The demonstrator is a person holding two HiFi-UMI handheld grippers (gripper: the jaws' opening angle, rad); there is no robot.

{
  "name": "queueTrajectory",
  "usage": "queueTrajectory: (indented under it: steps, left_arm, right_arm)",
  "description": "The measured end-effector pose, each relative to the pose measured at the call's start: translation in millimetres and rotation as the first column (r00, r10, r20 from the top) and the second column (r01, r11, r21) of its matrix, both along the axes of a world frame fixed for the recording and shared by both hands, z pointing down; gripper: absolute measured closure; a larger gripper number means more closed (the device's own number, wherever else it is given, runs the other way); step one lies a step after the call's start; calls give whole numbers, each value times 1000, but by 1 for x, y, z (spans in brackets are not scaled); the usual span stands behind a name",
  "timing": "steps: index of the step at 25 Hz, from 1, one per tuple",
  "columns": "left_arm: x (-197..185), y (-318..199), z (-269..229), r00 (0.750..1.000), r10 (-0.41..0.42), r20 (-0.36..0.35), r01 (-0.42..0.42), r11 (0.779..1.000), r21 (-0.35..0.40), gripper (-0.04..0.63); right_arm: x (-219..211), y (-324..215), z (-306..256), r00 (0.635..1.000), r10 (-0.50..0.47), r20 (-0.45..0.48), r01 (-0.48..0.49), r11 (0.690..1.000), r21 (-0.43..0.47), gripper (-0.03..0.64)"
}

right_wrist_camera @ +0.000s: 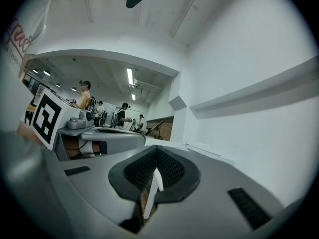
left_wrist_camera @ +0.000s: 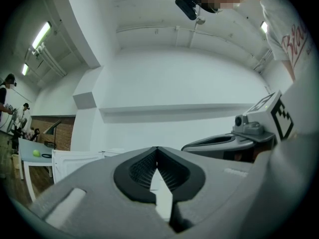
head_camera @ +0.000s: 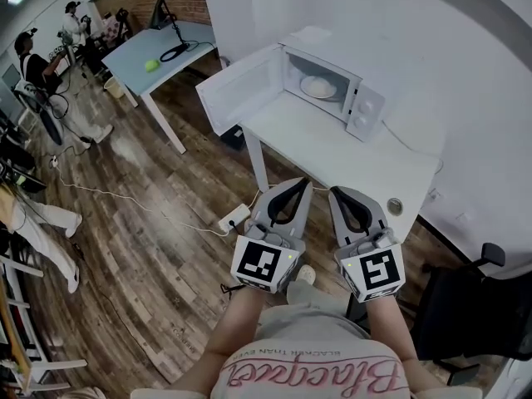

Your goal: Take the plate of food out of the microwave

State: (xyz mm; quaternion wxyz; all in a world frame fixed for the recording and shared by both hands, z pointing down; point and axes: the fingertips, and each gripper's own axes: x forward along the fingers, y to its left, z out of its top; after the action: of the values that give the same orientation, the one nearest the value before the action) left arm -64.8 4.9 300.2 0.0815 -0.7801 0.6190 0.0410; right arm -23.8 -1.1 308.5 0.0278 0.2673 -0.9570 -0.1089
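A white microwave point(head_camera: 353, 90) stands at the far end of a white table point(head_camera: 332, 152), with its door point(head_camera: 241, 90) swung open to the left. Inside it sits a pale plate of food point(head_camera: 318, 86). My left gripper point(head_camera: 297, 183) and right gripper point(head_camera: 339, 192) hover side by side at the table's near edge, well short of the microwave. Both are shut with nothing between the jaws. In the left gripper view the left gripper point(left_wrist_camera: 157, 149) has its tips touching, and the open door point(left_wrist_camera: 75, 164) shows low at the left. The right gripper point(right_wrist_camera: 157, 149) also has its tips together.
A light blue table point(head_camera: 162, 52) with a green ball point(head_camera: 151, 66) and a black cable stands at the back left. People stand at the far left. A power strip point(head_camera: 234, 217) and its cord lie on the wood floor. A black chair point(head_camera: 474, 306) is at the right.
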Motion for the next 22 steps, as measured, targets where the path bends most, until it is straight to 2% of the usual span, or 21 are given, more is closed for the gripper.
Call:
queueTrajectory:
  steps: [9,22]
  left_arm:
    - [-24,-53,-5,999,-34,-8,34,999,-1,591]
    - [-29,-132,0,999,-32,2,33,999,-35,591]
  right_arm:
    - [-21,-51,-5,999,-38,-8,38,999,2,612]
    - [-28,-130,0,999,-42,12,43,999,-34,612]
